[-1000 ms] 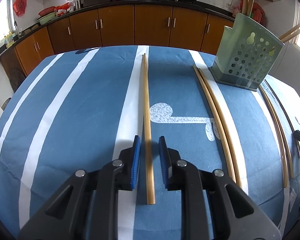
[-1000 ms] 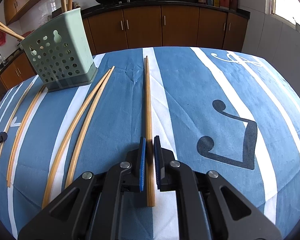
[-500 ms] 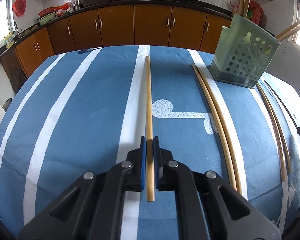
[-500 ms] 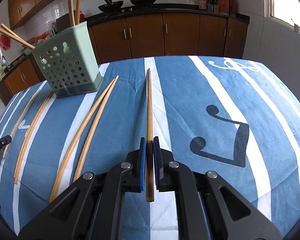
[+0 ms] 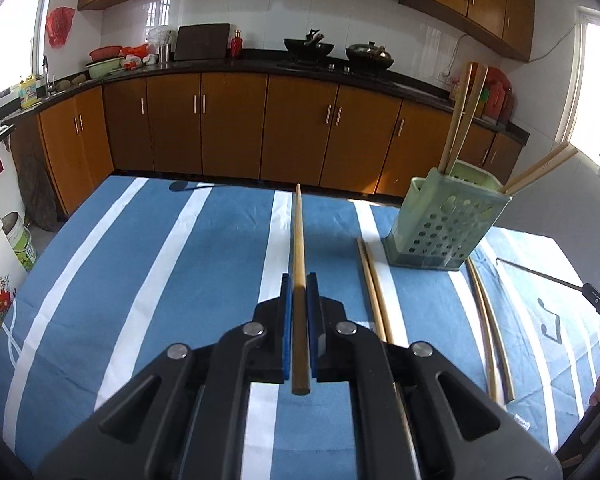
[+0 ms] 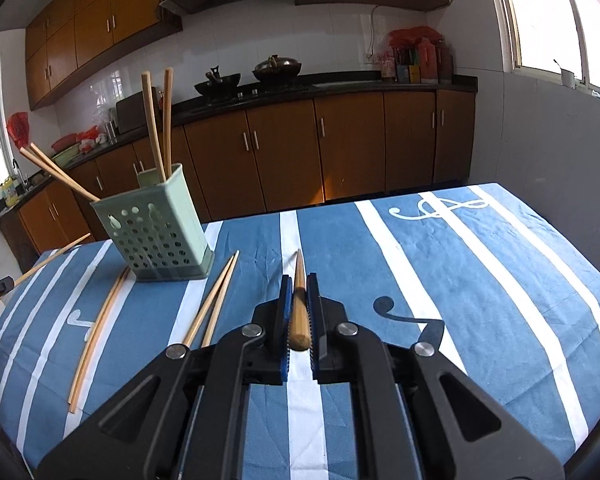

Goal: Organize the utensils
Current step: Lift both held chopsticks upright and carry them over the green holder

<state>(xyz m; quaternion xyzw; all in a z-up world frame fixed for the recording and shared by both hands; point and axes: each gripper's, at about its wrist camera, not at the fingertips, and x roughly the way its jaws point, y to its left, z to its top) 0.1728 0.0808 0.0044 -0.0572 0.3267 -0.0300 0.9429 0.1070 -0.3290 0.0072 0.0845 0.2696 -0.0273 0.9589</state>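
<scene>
My left gripper (image 5: 299, 280) is shut on a long bamboo chopstick (image 5: 298, 232), held lifted off the blue striped tablecloth (image 5: 160, 260) and pointing away from me. My right gripper (image 6: 299, 280) is shut on another bamboo chopstick (image 6: 299, 332), also raised above the cloth. A pale green perforated utensil holder (image 5: 444, 228) (image 6: 156, 232) stands between the two grippers, with several chopsticks (image 6: 156, 128) sticking out of it. Two chopstick pairs lie flat beside the holder (image 5: 374, 292) (image 5: 488, 320), seen again from the right wrist (image 6: 216, 300) (image 6: 100, 320).
The table ends just past the holder, with brown kitchen cabinets (image 5: 228, 128) and a dark counter with woks behind. A white bucket (image 5: 18, 240) stands on the floor at the left. The right gripper's tip (image 5: 596, 300) shows at the left view's right edge.
The left jaws closed on the chopstick. Both grippers then rose and tilted up, lifting their chopsticks off the cloth; the holder and cabinets now sit lower in both views.
</scene>
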